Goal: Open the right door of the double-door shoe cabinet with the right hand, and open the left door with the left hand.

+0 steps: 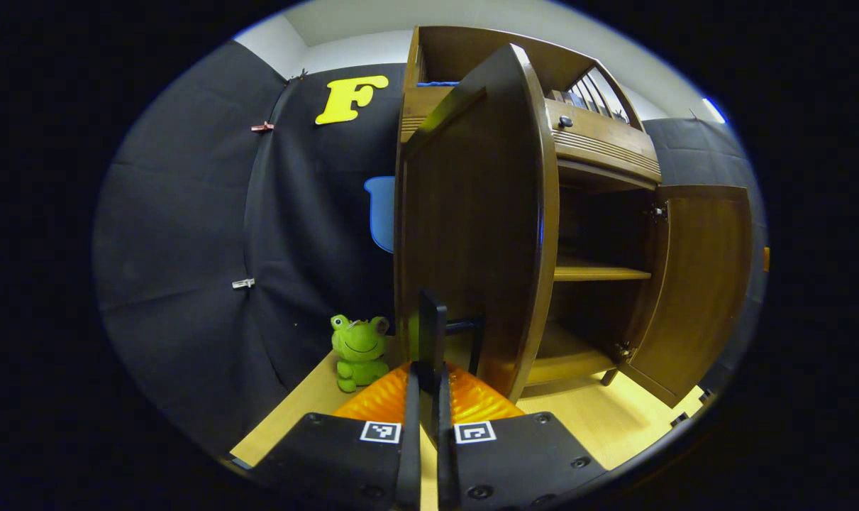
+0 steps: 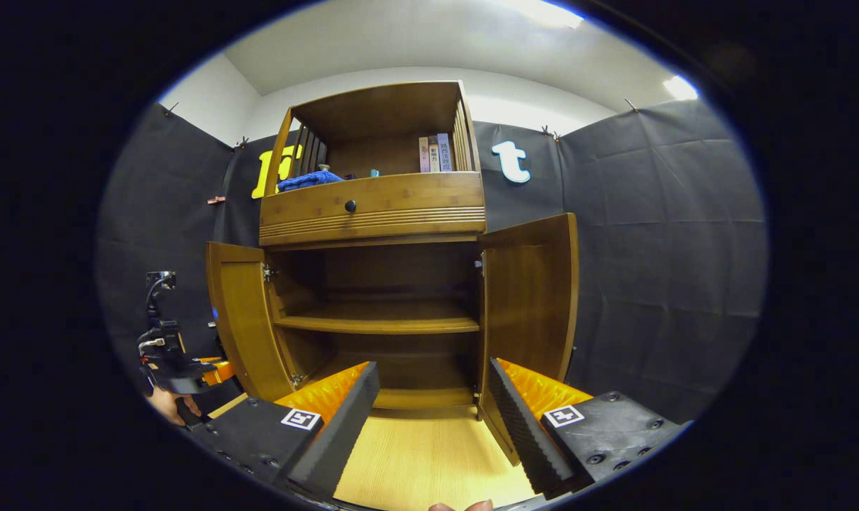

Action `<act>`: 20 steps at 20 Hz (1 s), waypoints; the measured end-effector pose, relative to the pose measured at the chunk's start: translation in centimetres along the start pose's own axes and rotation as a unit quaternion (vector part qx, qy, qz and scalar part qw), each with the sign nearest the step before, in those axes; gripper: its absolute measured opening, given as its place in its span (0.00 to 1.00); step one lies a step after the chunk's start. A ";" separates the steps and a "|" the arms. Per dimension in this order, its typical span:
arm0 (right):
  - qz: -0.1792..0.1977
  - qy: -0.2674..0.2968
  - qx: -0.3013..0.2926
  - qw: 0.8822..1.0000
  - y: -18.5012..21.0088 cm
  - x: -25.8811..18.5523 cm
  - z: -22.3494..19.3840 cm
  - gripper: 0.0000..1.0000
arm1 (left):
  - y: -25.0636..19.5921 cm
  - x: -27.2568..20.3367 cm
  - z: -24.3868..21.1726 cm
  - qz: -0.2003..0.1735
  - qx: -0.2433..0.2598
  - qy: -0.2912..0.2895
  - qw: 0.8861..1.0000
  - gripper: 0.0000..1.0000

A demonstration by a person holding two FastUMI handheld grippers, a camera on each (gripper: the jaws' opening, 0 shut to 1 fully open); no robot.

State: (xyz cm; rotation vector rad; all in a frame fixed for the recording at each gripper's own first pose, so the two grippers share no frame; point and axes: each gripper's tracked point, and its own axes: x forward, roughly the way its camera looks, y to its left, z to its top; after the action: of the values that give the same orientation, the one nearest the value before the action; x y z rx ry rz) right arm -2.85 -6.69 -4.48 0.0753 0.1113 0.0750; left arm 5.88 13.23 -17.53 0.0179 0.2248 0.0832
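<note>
While the left gripper point(image 1: 427, 397) is nearly closed below the brown wooden left door point(image 1: 472, 234), the wide-open right gripper point(image 2: 429, 419) sits lower-centre beneath the right door point(image 2: 532, 298).

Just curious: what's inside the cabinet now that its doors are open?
Inside the cabinet, one bare wooden shelf and a bottom board show; the dark back corners cannot be made out.

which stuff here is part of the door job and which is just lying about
Job: left door, right door, left claw, right claw, cabinet.
Lying about: frog toy, books, blue cloth.
</note>
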 end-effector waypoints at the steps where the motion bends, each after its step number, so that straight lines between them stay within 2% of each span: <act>1: -0.001 0.000 0.000 1.000 0.2 -0.1 -0.1 0.98 | 0.4 -0.2 0.0 -0.001 0.003 -0.001 1.000 0.13; 6: -0.004 -0.001 -0.002 1.000 1.3 -0.5 -0.2 0.98 | 2.0 -1.3 0.6 -0.008 0.005 -0.015 1.000 0.10; 9: -0.002 -0.003 0.000 1.000 2.1 -0.4 -0.1 0.95 | 3.9 -1.3 0.5 0.006 0.003 -0.011 1.000 0.12; 10: -0.001 -0.003 -0.001 1.000 2.3 -0.5 -0.1 0.98 | 4.6 -1.3 0.5 0.008 -0.001 -0.010 1.000 0.12; 11: -0.001 -0.004 -0.003 1.000 2.6 -0.6 -0.1 0.95 | 5.3 -1.4 0.5 0.009 -0.006 -0.009 1.000 0.11; 13: 0.000 -0.005 -0.007 1.000 2.9 -0.6 -0.2 0.98 | 6.6 -1.8 0.6 0.013 -0.013 -0.010 1.000 0.11; 16: -0.004 -0.005 -0.007 1.000 3.0 -0.9 -0.1 0.98 | 7.1 -2.4 0.8 -0.004 -0.036 -0.012 0.999 0.07; 20: -0.006 -0.004 -0.003 1.000 2.9 -1.4 -0.2 1.00 | 7.0 -3.5 0.8 -0.007 -0.014 -0.013 1.000 0.08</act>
State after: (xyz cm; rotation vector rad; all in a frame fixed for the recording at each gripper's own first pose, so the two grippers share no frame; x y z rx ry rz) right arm -4.51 -3.89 -4.27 0.0693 0.1026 0.0636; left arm 2.04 19.91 -15.82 -0.0101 0.1969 0.0724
